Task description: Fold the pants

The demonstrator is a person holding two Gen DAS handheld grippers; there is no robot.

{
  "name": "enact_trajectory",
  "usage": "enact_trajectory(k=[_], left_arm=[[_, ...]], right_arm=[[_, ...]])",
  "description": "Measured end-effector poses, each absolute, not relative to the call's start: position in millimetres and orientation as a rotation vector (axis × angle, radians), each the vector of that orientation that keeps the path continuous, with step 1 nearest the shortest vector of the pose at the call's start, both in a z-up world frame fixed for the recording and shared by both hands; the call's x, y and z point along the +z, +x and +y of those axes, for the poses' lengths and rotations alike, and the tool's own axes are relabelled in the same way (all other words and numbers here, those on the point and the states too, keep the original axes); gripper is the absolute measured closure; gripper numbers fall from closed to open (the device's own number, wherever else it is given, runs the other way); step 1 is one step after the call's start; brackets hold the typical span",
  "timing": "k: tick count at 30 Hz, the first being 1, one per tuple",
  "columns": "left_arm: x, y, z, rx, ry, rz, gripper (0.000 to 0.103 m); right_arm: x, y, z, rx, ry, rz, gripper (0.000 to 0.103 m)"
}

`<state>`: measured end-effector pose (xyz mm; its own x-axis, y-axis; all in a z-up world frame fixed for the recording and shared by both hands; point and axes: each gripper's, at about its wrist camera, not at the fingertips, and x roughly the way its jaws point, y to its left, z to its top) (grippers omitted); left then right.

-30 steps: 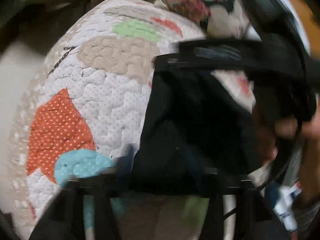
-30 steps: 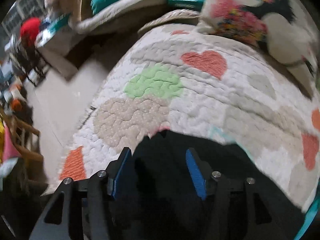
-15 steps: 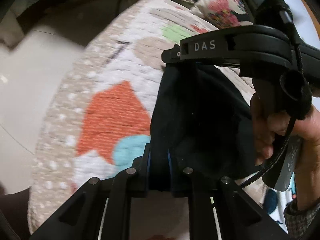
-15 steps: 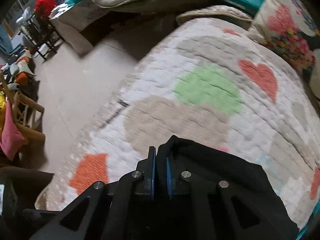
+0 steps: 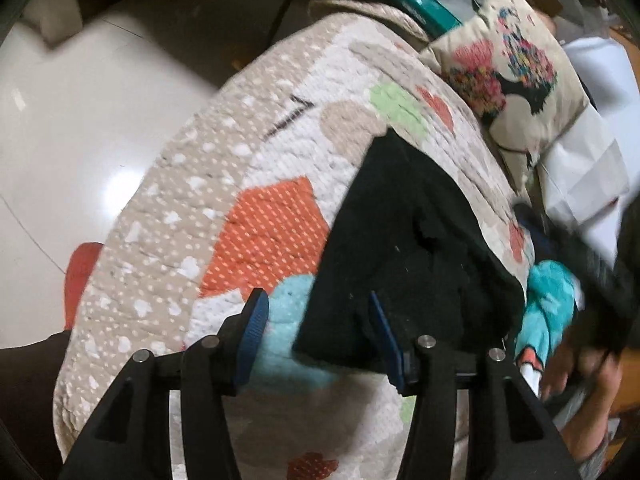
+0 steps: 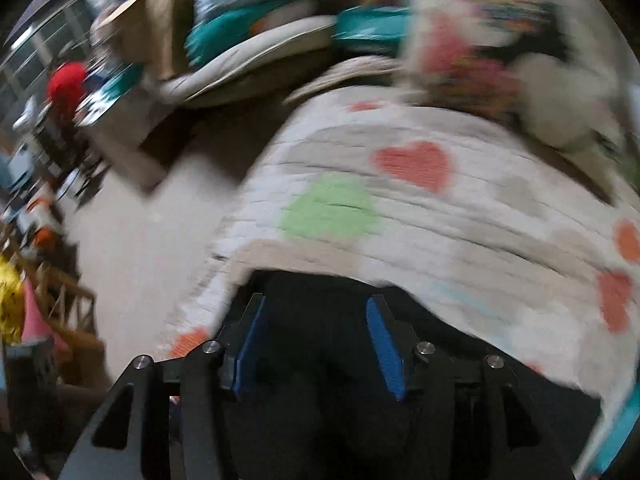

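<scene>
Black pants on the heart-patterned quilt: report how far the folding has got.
Done: the black fabric pants lie as a compact dark bundle on the quilted heart-patterned bedspread, so at least one fold looks made. In hand: nothing; the left gripper and right gripper have just opened, pads clear of the cloth. Left: possibly one more fold, though layers are hard to count.

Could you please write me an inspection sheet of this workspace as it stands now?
Surface: quilt with heart patches, draped to a rounded edge.
Job's things: black pants lie bunched on the quilt, not gripped.
Clutter: printed cushion beside the quilt; turquoise cloth next to the pants.
Grippers: left gripper open, its jaws have just been opening, pants edge between them untouched; right gripper open, jaws have just been opening over the pants.
Cables: nothing seen.
Surroundings: pale floor; blurred piled bedding and furniture.
</scene>
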<state>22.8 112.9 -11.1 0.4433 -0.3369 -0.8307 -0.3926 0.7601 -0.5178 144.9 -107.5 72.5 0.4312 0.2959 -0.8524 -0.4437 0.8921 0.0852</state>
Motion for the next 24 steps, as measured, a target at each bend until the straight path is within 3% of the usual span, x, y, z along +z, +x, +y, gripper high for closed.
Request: enact_trajectory(k=[4, 12, 14, 24], left_arm=[[-13, 26, 115, 0.089, -0.731, 1.122, 0.052], [-13, 30, 126, 0.155, -0.679, 1.1, 0.052], [-13, 31, 128, 0.158, -0.684, 1.097, 0.052], [3, 45, 80, -0.002, -0.582, 1.062, 0.052]], right_arm=[[63, 106, -131, 0.455, -0.109, 1.018, 0.058], [-3, 69, -108, 0.333, -0.205, 1.052, 0.061], [-4, 69, -139, 0.286, -0.088, 1.037, 0.054], [21, 23, -323, -0.034, 0.427, 0.882, 0.051]])
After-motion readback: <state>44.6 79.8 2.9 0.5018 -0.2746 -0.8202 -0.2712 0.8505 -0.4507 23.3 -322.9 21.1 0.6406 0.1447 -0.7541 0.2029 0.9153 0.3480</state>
